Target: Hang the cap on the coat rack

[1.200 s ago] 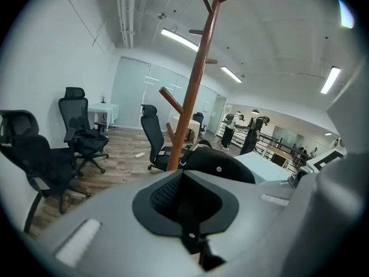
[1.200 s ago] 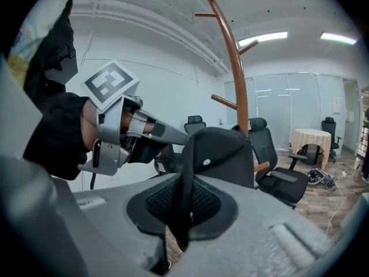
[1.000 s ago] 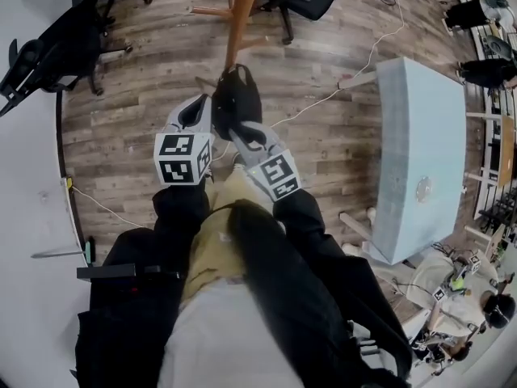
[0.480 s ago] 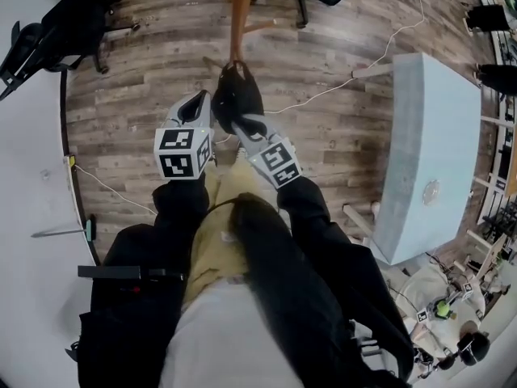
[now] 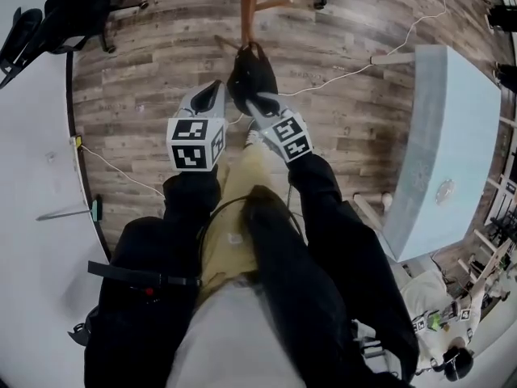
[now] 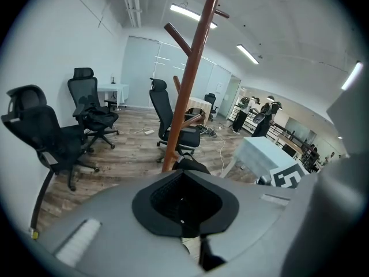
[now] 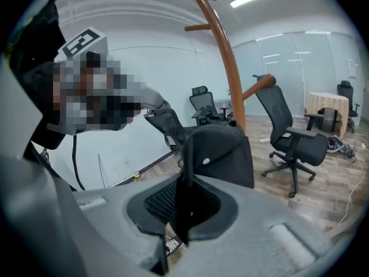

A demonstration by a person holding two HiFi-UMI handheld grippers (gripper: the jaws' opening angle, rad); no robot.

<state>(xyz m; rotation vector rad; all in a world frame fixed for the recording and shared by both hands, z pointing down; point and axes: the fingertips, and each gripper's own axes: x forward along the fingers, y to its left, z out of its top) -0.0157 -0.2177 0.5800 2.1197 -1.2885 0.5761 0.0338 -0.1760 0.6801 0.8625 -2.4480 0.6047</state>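
Observation:
The black cap (image 5: 252, 73) hangs from my right gripper (image 5: 254, 101), which is shut on its edge; in the right gripper view the cap (image 7: 222, 153) stands upright just past the jaws, with a thin fold clamped between them. My right gripper (image 7: 185, 180) points toward the brown wooden coat rack (image 7: 226, 59). In the head view the rack's pole (image 5: 250, 2) rises just beyond the cap. My left gripper (image 5: 213, 92) is beside the cap on its left, shut and holding nothing. From the left gripper (image 6: 183, 175), the rack (image 6: 189, 91) with its pegs is straight ahead, and a bit of the cap (image 6: 191, 165) shows.
Black office chairs (image 6: 49, 143) stand left of and behind the rack (image 6: 173, 126). A pale blue table (image 5: 448, 136) is to the right, with a white cable (image 5: 355, 71) across the wood floor. A white surface (image 5: 32, 176) lies on the left. People (image 6: 256, 111) stand far back.
Both grippers and the cap have moved forward toward the rack pole, which now sits right beyond the cap in the head view. The right gripper's hold is unchanged.

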